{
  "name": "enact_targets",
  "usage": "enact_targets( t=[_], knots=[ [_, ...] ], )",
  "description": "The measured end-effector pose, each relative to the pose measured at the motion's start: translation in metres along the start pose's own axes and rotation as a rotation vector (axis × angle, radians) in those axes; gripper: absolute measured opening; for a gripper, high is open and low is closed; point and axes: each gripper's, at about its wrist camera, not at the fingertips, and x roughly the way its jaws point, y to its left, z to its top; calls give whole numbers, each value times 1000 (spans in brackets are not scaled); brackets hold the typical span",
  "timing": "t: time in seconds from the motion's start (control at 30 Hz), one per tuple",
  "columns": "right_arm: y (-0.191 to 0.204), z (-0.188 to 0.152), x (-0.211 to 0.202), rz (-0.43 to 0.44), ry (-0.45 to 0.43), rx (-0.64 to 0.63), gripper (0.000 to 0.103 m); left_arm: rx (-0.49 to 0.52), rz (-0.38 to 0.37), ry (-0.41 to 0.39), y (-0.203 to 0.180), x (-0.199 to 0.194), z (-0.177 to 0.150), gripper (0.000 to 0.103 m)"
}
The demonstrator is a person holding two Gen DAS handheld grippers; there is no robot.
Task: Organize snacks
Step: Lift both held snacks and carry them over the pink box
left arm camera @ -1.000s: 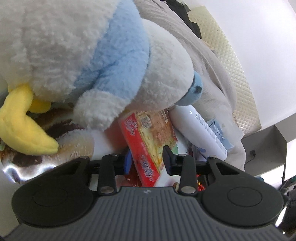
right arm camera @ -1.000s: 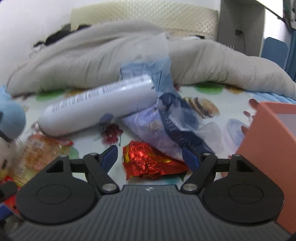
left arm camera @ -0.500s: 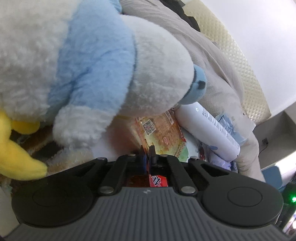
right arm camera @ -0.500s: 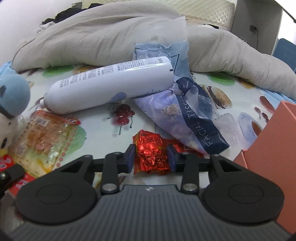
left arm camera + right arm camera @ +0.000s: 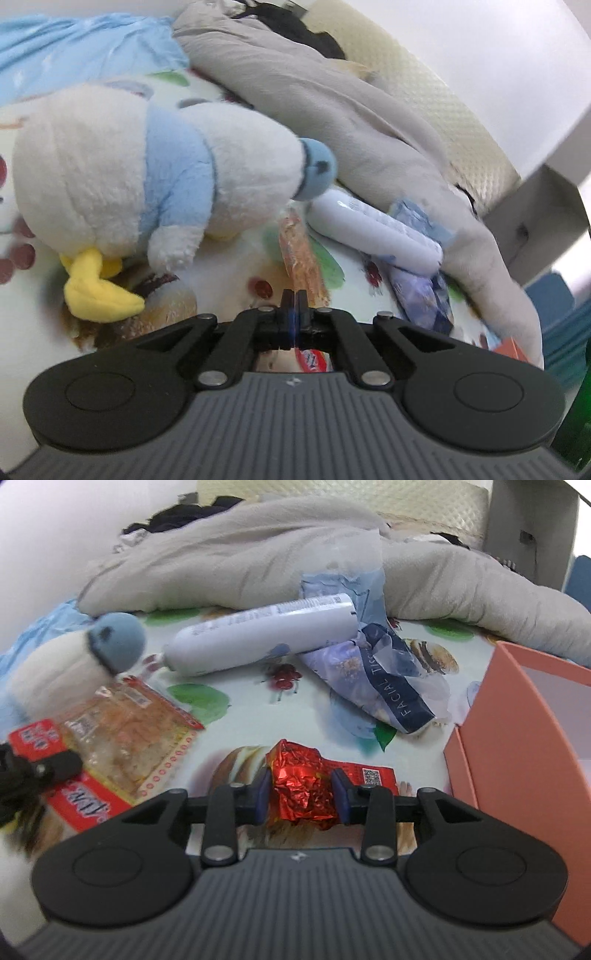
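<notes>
My left gripper (image 5: 293, 301) is shut on the edge of a clear snack packet with a red border (image 5: 303, 258), held edge-on above the printed bedsheet; the packet also shows flat in the right wrist view (image 5: 122, 734), with the left gripper's fingers (image 5: 44, 768) clamped on its red edge. My right gripper (image 5: 301, 794) is shut on a crumpled red foil snack (image 5: 303, 786), lifted a little above the sheet. An orange box (image 5: 517, 746) stands open to the right of it.
A white and blue plush duck (image 5: 140, 184) lies left of the packet. A white tube (image 5: 266, 638) and a facial tissue pack (image 5: 380, 675) lie behind the snacks. A grey blanket (image 5: 258, 554) is bunched along the back.
My left gripper shut on the clear packet and lifted it away from the plush duck. My right gripper closed on the red foil snack and raised it toward the orange box.
</notes>
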Motion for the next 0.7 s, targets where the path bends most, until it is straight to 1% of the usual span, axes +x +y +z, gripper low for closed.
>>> enact_targets(
  t=[0.13,0.37,0.47,0.53,0.7],
  knots=[
    [0,-2,-31,11,-42,-26,38,55,-39,23,-10,-28,-2,0],
    [-13,-4,-90,67,-101,-18,38,122,-66,6,-25,-84,-10,0],
    [-18,-12,-116,81,-123,-9,38,166,-68,3,-32,-108,-15,0],
    [-22,-20,-132,104,-129,7,38,183,-70,1,-33,-125,-18,0],
    [-25,-37,-166,130,-137,12,38,213,-68,3,-37,-161,-30,0]
  ],
)
